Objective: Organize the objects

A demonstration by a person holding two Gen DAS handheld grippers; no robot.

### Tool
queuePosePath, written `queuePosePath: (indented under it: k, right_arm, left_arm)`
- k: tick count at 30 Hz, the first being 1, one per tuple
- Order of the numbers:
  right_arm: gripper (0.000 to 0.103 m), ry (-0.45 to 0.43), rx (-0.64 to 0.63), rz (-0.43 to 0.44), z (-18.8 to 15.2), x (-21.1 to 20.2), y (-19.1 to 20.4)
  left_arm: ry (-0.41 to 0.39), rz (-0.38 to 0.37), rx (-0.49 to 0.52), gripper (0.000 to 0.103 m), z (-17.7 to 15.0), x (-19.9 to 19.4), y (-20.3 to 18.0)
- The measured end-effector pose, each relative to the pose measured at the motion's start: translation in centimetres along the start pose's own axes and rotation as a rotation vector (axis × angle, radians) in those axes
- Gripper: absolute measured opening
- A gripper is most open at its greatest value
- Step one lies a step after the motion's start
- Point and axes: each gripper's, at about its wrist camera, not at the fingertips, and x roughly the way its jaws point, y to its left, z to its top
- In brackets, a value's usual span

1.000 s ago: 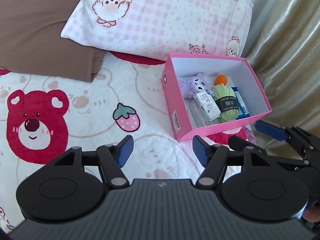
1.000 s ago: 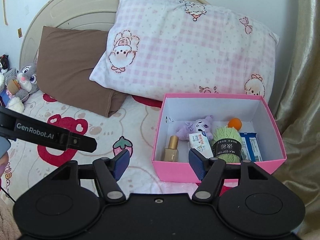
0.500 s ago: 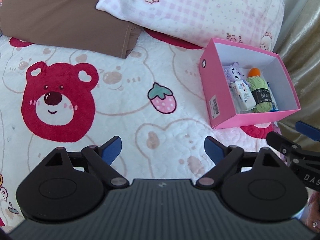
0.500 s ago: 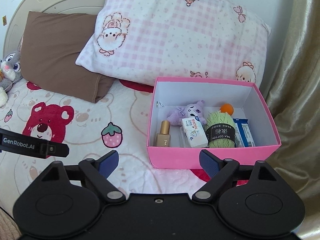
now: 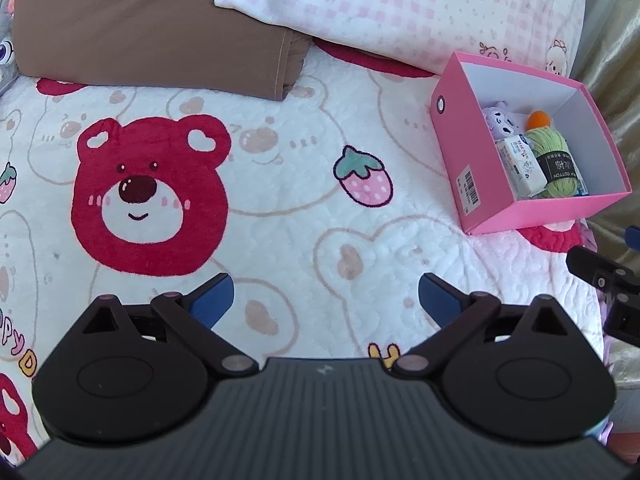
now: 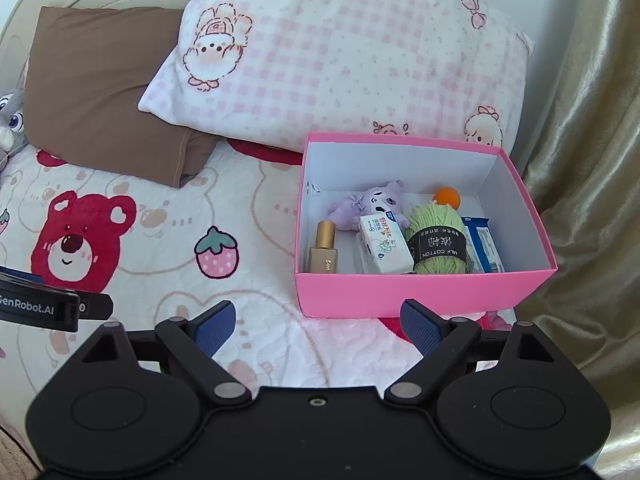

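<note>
The left gripper (image 5: 326, 300) hangs above the white plush bedspread printed with red bears and strawberries (image 5: 280, 216), its blue-padded jaws spread wide with only cloth beneath them; they have just been opening, and nothing lies between them. The right gripper (image 6: 314, 326) stands likewise released and empty, its jaws having opened within the last second, just short of the near wall of the pink cardboard box with a white inside (image 6: 400, 292), which sits on the bedspread at the foot of the pink checked pillow (image 6: 340, 60). Everything to be organized seems already inside that box, and no loose item shows on the bed, so the step in hand is probably a reach into the box or a finish. Reaching in calls for coming down over the near wall rather than against it, since light card will slide on plush. From left to right the box holds a gold bottle with a round cap (image 6: 323, 250), its small lettering too fine to read, a purple plush toy (image 6: 370, 204), a white tissue packet (image 6: 386, 246) with unreadable Chinese print, a green yarn ball (image 6: 436, 240) whose black band reads "MILK COTTON", an orange ball (image 6: 447, 197) and a blue snack wrapper (image 6: 482, 250). The left gripper's arm reads "GenRobot.AI"
</note>
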Motion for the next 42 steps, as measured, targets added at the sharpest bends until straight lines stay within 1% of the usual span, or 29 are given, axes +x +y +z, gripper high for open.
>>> queuePosePath:
  k: [10,17,21,28,42]
  right_arm:
    - [0.092,0.023,0.016,-0.017,-0.2,-0.3,-0.1]
    - [0.092,0.038,0.013,-0.026,-0.3,-0.2,0.0]
    - [0.092,0.043,0.022,-0.027,-0.3,-0.2,0.0]
    - [0.092,0.066,0.022,-0.033,-0.6,-0.2,0.2]
    - [0.092,0.088,0.020,-0.051,-0.7,-0.4,0.3]
  left_arm:
    - [0.023,0.027,0.003,0.100,-0.2,-0.6,0.3]
    - [0.039,0.040,0.042,0.100,-0.3,-0.7,0.1]
    - [0.040,0.041,0.047,0.100,-0.3,-0.8,0.0]
    - [0.054,0.069,0.048,0.100,-0.5,-0.8,0.1]
    - [0.052,0.069,0.030,0.100,-0.7,-1.4,0.7]
